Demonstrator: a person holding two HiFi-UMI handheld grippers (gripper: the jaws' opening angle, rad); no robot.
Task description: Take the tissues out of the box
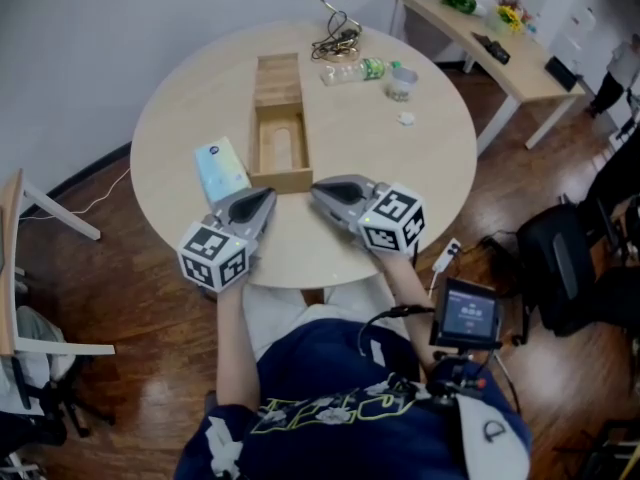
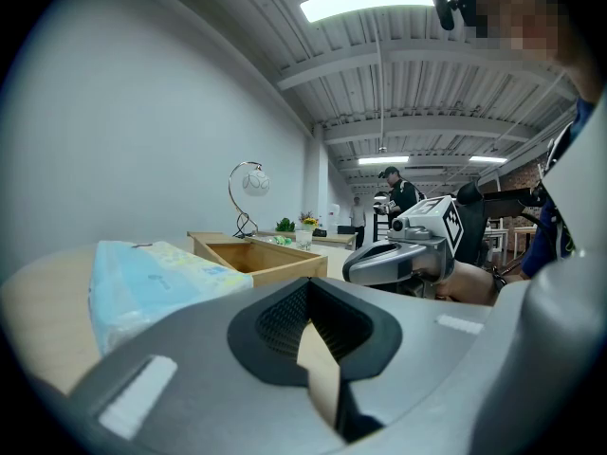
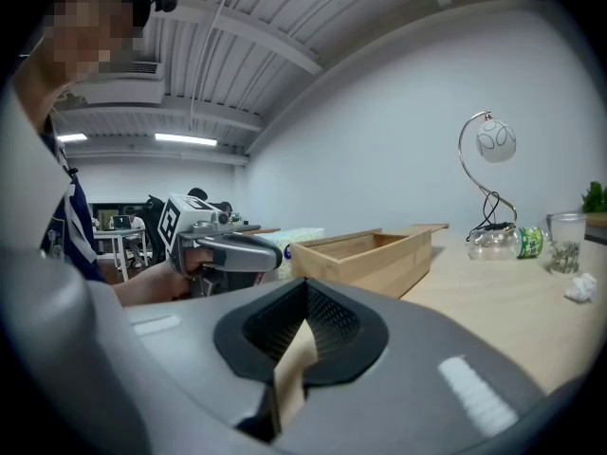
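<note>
An open wooden box (image 1: pixel 280 133) lies in the middle of the round table (image 1: pixel 420 168), its sliding lid pushed to the far end. I see nothing inside it. A light blue tissue pack (image 1: pixel 221 170) lies flat on the table just left of the box. My left gripper (image 1: pixel 264 201) rests at the near table edge, shut and empty, its tip just below the pack and the box's near corner. My right gripper (image 1: pixel 320 192) sits beside it, also shut and empty. The left gripper view shows the pack (image 2: pixel 152 278), the box (image 2: pixel 261 254) and the right gripper (image 2: pixel 408 249).
At the table's far side stand a wire lamp (image 1: pixel 340 28), a plastic bottle (image 1: pixel 360 70), a glass cup (image 1: pixel 402 83) and a crumpled paper scrap (image 1: pixel 406 119). A chair (image 1: pixel 30 268) is at the left, a desk (image 1: pixel 480 28) at the back right.
</note>
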